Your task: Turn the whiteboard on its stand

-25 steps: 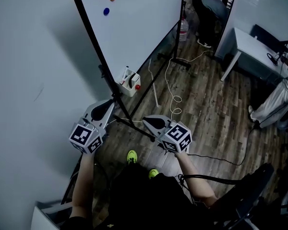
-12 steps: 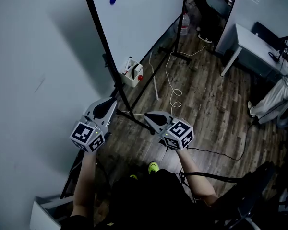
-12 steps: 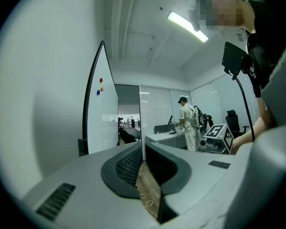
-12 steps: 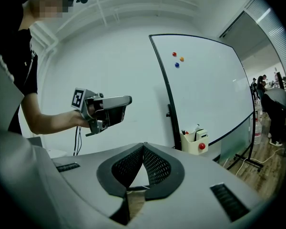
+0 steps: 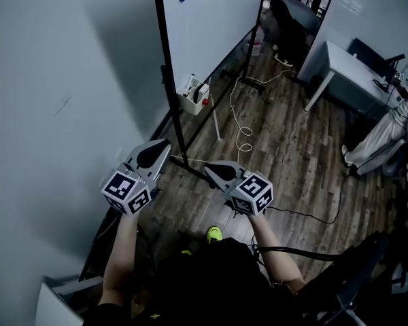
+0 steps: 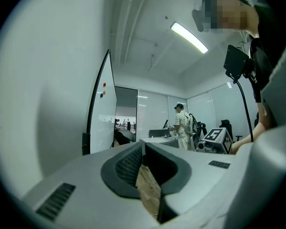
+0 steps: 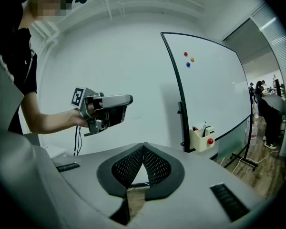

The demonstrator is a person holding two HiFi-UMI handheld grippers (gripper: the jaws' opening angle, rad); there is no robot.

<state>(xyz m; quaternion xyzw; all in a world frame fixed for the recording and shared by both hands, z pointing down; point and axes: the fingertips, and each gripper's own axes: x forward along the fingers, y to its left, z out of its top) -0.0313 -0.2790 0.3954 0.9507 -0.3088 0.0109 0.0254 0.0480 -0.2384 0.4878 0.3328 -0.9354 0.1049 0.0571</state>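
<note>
near the whiteboard [image 5: 217, 15], left gripper [image 5: 166, 143] and right gripper [image 5: 206, 168] are closed (empty).

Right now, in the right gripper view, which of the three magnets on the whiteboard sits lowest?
The blue magnet: it sits below both the red magnet and the orange magnet on the whiteboard.

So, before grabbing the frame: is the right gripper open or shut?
Shut, empty: the right gripper has its tips touching, nothing between them.
</note>
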